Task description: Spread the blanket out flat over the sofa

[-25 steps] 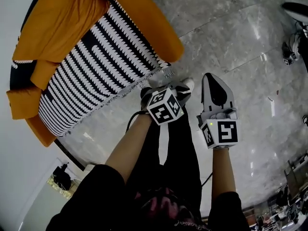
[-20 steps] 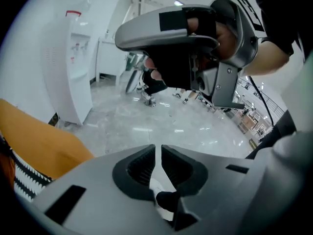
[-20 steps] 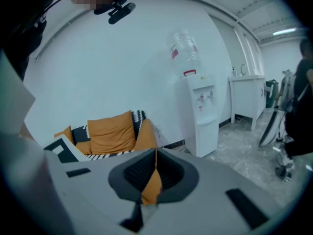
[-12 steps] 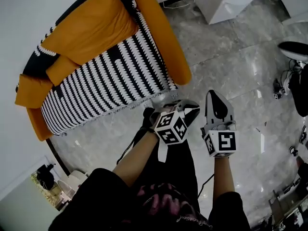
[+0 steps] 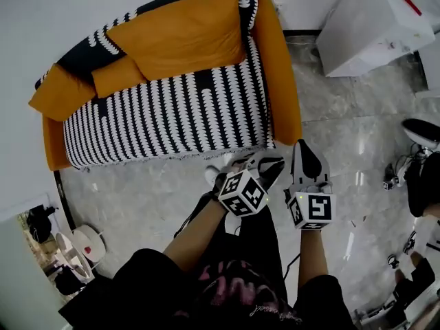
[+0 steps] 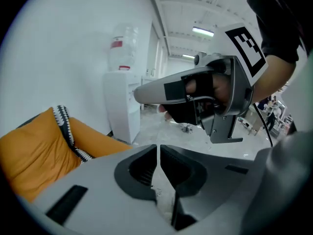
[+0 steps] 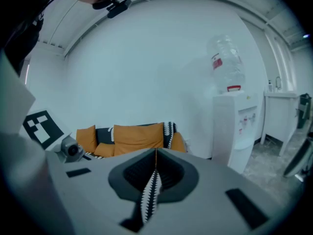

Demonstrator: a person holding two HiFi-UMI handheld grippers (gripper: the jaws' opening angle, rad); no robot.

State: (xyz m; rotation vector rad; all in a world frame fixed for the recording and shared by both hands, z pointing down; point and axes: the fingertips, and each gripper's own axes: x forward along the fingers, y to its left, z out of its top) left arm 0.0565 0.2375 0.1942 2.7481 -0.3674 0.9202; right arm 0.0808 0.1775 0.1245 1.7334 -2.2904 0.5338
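The orange sofa [image 5: 278,81] stands against the white wall, and the black-and-white patterned blanket [image 5: 172,119] lies spread over its seat and up its back. Both grippers hang side by side over the floor in front of the sofa, apart from the blanket. My left gripper [image 5: 270,163] has its jaws closing, almost together, with nothing between them [image 6: 159,148]. My right gripper [image 5: 303,146] has its tips together [image 7: 156,153], and the far sofa [image 7: 137,137] and its blanket show past them. In the left gripper view the sofa's arm [image 6: 34,155] and a blanket edge [image 6: 66,126] sit at left.
A white water dispenser [image 5: 375,23] with a bottle on top [image 7: 226,65] stands right of the sofa. Grey marble floor [image 5: 137,191] lies between me and the sofa. Small items [image 5: 82,243] sit at the lower left and a chair base [image 5: 412,167] at the right.
The sofa has moved from close at the upper left to farther off and fully in view. Both grippers have stayed close together in front of my body.
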